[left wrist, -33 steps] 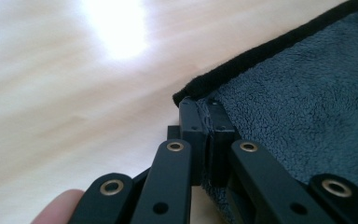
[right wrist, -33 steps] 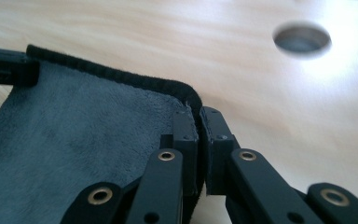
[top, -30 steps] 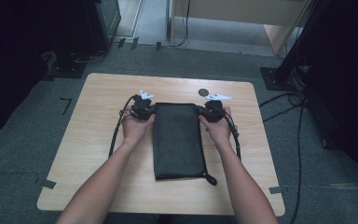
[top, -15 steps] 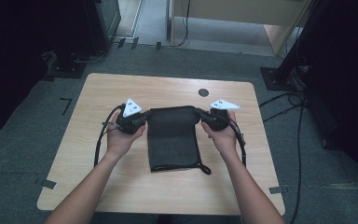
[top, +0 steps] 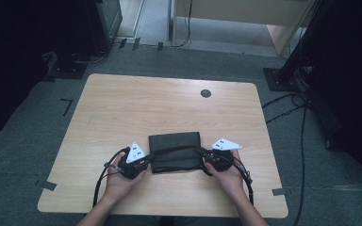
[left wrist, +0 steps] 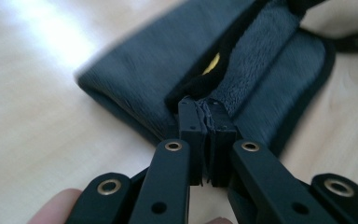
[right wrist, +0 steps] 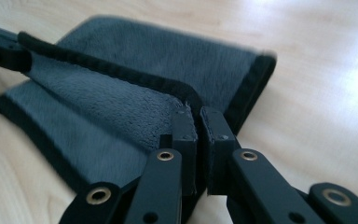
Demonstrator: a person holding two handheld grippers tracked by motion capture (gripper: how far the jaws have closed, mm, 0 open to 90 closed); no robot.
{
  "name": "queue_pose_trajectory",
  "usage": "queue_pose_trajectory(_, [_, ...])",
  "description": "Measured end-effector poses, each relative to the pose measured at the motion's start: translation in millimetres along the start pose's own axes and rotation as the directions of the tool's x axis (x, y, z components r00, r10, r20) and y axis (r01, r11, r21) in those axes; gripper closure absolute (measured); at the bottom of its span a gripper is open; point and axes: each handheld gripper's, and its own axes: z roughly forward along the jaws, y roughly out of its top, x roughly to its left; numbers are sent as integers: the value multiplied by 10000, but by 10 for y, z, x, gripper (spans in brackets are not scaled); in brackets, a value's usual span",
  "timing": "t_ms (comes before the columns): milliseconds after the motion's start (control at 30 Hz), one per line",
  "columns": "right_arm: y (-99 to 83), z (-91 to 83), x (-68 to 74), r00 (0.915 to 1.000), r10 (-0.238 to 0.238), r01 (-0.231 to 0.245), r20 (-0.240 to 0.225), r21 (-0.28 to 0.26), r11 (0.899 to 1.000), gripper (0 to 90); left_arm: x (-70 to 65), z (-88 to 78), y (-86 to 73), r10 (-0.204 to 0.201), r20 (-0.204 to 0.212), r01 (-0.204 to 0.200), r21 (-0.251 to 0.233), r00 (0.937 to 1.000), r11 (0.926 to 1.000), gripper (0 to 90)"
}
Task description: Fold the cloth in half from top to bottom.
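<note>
A dark grey towel (top: 174, 145) with a black hem lies folded on the wooden table (top: 169, 103), near its front edge. My left gripper (top: 146, 160) is shut on the towel's top-layer corner at the left, and my right gripper (top: 206, 161) is shut on the matching corner at the right. The left gripper view has my left gripper (left wrist: 204, 105) pinching the hem, with the towel (left wrist: 135, 84) doubled over beyond it. In the right gripper view my right gripper (right wrist: 193, 112) clamps the hem of the towel (right wrist: 121, 98), and the hem runs taut between the two grippers.
A round dark grommet (top: 206, 93) sits in the table's far right part. Cables (top: 297, 103) trail over the grey floor to the right. Dark equipment stands at the left and right of the room. The towel's black hanging loop (left wrist: 354, 42) lies on the wood.
Both hands have come toward the table's front edge with the towel's far edge, laying it over the near half. The long towel is now a short folded rectangle.
</note>
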Motion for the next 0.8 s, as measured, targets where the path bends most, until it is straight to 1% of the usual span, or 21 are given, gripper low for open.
queue_pose_trajectory(100, [-47, -27, -36, 9975, 614, -613, -339, 35, 9981, 844, -37, -31, -22, 283, 12, -283, 199, 9996, 9994, 861])
queue_pose_trajectory(133, [-47, -39, -47, 9961, 757, -754, -445, 89, 9971, 827, -44, -38, -26, 275, 64, -276, 237, 9996, 9993, 833])
queue_pose_trajectory(167, [-48, -53, -53, 9940, 932, -924, -568, 170, 9956, 801, -45, -54, -39, 193, 297, -198, 162, 9994, 9997, 774])
queue_pose_trajectory(200, [-54, -72, -57, 9903, 1123, -1106, -816, 256, 9935, 769, -41, -70, -52, 135, 465, -138, 62, 9988, 9999, 730])
queue_pose_trajectory(233, [-57, -90, -66, 9881, 1181, -1153, -986, 338, 9928, 737, -27, -93, -66, 19, 709, -15, -69, 9975, 10000, 706])
queue_pose_trajectory(267, [-57, -123, -75, 9836, 1341, -1303, -1210, 389, 9907, 693, -10, -116, -75, -140, 892, 159, -201, 9959, 9997, 678])
queue_pose_trajectory(300, [-54, -164, -83, 9795, 1499, -1458, -1348, 399, 9885, 679, 7, -143, -77, -198, 1050, 235, -342, 9943, 9991, 654])
queue_pose_trajectory(333, [-47, -209, -98, 9779, 1544, -1511, -1412, 337, 9879, 671, 22, -173, -74, -186, 1200, 247, -495, 9926, 9985, 626])
queue_pose_trajectory(367, [-33, -265, -107, 9743, 1678, -1651, -1501, 299, 9858, 665, 35, -204, -69, -180, 1311, 266, -643, 9912, 9976, 601])
queue_pose_trajectory(400, [-21, -318, -123, 9723, 1741, -1747, -1560, 97, 9846, 664, 50, -235, -63, -197, 1419, 312, -796, 9897, 9963, 585])
queue_pose_trajectory(467, [5, -401, -154, 9667, 1997, -2057, -1598, -212, 9784, 660, 75, -280, -46, -291, 1708, 492, -1146, 9849, 9922, 555])
queue_pose_trajectory(500, [18, -425, -166, 9659, 2064, -2141, -1561, -346, 9762, 660, 77, -292, -34, -355, 1710, 579, -1281, 9846, 9901, 545])
queue_pose_trajectory(567, [33, -424, -174, 9685, 2074, -2170, -1380, -590, 9744, 664, 72, -281, -8, -688, 1637, 911, -1327, 9841, 9870, 542])
queue_pose_trajectory(600, [34, -407, -164, 9668, 2198, -2289, -1303, -589, 9717, 665, 63, -261, 1, -812, 1524, 1008, -1258, 9850, 9869, 540])
queue_pose_trajectory(667, [32, -340, -125, 9692, 2213, -2284, -1078, -583, 9718, 668, 22, -199, 7, -916, 1268, 1046, -1003, 9877, 9894, 542])
queue_pose_trajectory(700, [32, -301, -101, 9729, 2090, -2153, -986, -579, 9748, 668, -9, -160, 3, -765, 1168, 858, -769, 9902, 9933, 550])
queue_pose_trajectory(733, [35, -255, -63, 9760, 1972, -2036, -920, -653, 9769, 673, -41, -136, -4, -569, 1124, 646, -665, 9920, 9957, 575])
queue_pose_trajectory(767, [39, -227, -37, 9788, 1850, -1919, -874, -775, 9784, 673, -66, -124, -10, -391, 1162, 462, -590, 9925, 9972, 616])
queue_pose_trajectory(800, [44, -207, -15, 9788, 1835, -1914, -907, -882, 9775, 674, -101, -113, -17, -124, 1189, 188, -531, 9928, 9984, 644])
